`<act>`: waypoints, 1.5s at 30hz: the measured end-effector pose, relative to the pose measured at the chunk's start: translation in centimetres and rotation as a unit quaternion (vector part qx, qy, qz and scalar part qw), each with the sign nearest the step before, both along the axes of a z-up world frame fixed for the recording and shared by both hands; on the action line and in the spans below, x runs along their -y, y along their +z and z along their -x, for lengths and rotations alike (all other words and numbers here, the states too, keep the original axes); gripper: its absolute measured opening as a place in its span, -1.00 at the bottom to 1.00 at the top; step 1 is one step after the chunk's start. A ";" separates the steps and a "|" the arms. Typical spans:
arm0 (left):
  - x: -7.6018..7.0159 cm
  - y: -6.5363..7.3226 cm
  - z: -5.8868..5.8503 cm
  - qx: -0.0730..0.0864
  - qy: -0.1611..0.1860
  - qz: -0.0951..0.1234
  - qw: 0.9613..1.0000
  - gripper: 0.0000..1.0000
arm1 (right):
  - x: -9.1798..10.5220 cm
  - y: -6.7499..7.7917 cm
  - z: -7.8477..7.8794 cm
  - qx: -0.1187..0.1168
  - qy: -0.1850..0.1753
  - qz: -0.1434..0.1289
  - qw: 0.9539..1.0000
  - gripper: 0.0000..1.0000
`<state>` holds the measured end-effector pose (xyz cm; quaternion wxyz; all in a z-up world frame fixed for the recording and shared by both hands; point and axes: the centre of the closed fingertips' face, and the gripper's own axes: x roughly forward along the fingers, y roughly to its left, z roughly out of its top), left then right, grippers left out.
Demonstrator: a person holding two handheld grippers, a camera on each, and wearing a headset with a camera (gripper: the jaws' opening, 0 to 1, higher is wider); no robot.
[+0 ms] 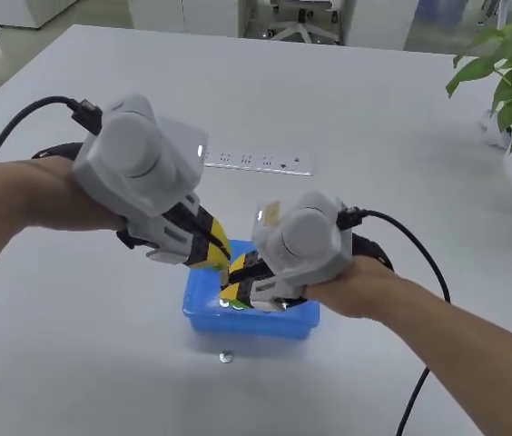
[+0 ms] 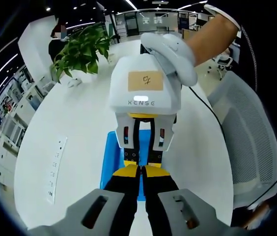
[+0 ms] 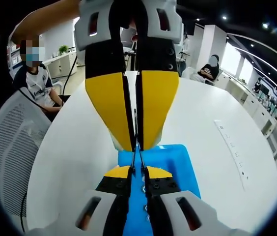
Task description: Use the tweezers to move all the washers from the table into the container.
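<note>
From the head view we see the left gripper [image 1: 221, 247] and the right gripper [image 1: 238, 292] meeting tip to tip over the blue container [image 1: 203, 314], which stands on the white worktop [image 1: 356, 118]. The yellow fingers crowd so close that we cannot pick out the tweezers here. One washer [image 1: 226, 357], a small silvery disc, lies on the worktop just in front of the container, apart from both sets of fingers. In the left gripper view our own black, yellow-tipped fingers are pressed together, their tips touching those of the right gripper facing us, with a strip of the container behind them. In the right gripper view the tweezers [image 3: 135, 147] show as a thin dark metal sliver. It runs in the slit between the left gripper's yellow fingers and on down between the right gripper's tips. Both pairs are squeezed onto it, directly above the open container, whose blue floor shows behind.
</note>
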<state>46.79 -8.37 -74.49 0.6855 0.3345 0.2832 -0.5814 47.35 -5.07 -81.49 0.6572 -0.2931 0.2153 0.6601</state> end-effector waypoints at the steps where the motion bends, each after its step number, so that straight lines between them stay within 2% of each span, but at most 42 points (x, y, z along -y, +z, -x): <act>1: 0.0 0.1 0.1 0.001 -0.001 0.000 1.000 -0.89 | 0.1 0.1 0.2 0.001 0.000 0.000 1.000 -0.76; 10: 0.6 0.2 1.4 0.002 -0.011 -0.003 1.000 -0.89 | 0.7 0.3 1.4 0.002 -0.008 -0.002 1.000 -0.76; 16: 1.0 0.0 2.5 -0.002 -0.016 0.003 1.000 -0.89 | 1.1 0.3 1.9 0.007 -0.014 -0.002 1.000 -0.75; 30: 1.0 1.1 2.5 0.013 -0.017 0.005 1.000 -0.89 | 1.1 1.5 2.2 0.020 -0.016 -0.008 1.000 -0.75; 40: 1.2 1.2 3.6 0.012 -0.020 0.004 1.000 -0.89 | 1.2 1.5 3.4 0.019 -0.018 -0.012 1.000 -0.75; 45: 1.3 0.7 4.4 0.009 -0.021 0.006 1.000 -0.89 | 1.4 1.1 4.1 0.018 -0.017 -0.010 1.000 -0.75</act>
